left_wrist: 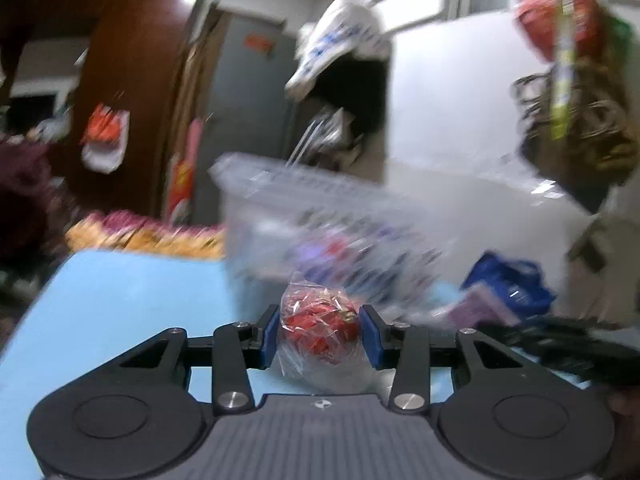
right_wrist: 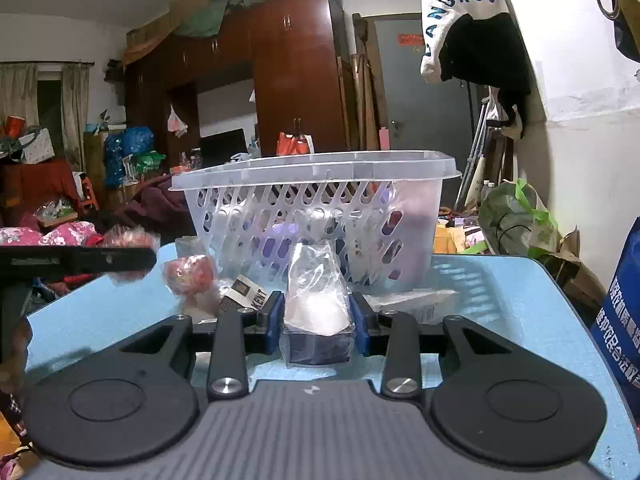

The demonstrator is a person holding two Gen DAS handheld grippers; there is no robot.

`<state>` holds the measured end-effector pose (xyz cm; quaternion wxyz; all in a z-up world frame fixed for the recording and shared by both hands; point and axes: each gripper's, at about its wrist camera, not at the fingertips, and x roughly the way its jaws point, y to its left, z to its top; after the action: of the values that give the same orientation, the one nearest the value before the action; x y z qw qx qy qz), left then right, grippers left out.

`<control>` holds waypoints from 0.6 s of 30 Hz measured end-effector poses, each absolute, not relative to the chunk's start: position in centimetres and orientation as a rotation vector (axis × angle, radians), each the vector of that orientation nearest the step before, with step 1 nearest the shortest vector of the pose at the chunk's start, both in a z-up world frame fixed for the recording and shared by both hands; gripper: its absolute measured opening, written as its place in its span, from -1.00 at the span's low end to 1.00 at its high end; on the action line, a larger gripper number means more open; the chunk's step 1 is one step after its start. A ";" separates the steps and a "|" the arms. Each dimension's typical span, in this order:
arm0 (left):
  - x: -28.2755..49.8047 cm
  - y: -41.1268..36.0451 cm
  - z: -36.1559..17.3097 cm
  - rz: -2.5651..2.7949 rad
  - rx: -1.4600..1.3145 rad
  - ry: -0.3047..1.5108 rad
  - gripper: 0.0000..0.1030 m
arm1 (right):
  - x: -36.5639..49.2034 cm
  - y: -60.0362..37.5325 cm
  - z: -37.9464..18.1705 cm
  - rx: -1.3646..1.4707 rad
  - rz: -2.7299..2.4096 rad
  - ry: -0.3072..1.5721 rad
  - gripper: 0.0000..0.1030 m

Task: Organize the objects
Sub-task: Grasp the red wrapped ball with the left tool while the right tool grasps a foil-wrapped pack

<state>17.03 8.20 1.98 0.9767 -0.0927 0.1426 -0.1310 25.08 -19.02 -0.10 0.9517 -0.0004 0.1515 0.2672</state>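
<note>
Left wrist view: our left gripper [left_wrist: 320,330] clamps the red wrapped ball [left_wrist: 320,330]; our right gripper [right_wrist: 318,320] clamps the bagged box [right_wrist: 318,320]. We judge both grasps made, so next comes lifting each over the basket [right_wrist: 312,168] rim.

Readable text, all of it in the right wrist view

"KENT" is printed in dark capitals on a small pale pack [right_wrist: 245,293] lying on the blue table just left of the gripper's left finger. A white bag [right_wrist: 448,20] hanging top right reads "ANGROU" in blue capitals, with the ends cut off by folds. A blue sack [right_wrist: 620,320] at the right edge carries white Chinese characters, too cropped for me to make out. The red sign [right_wrist: 411,39] on the grey door is too small to read. The left wrist view is all motion blur, nothing legible.
</note>
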 end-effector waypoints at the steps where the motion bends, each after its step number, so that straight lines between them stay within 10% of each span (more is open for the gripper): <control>1: 16.7 7.6 2.0 -0.283 -0.181 0.258 -0.11 | 25.1 -19.0 -0.1 0.000 0.542 0.307 -0.25; 18: 16.5 3.5 3.1 -0.283 -0.135 0.114 -0.11 | 24.0 -19.5 0.0 0.023 0.501 0.209 -0.25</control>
<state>16.51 3.45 3.13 0.9861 -0.0673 0.0567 -0.1408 23.95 -19.51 0.04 0.9633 0.0114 0.1030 0.2475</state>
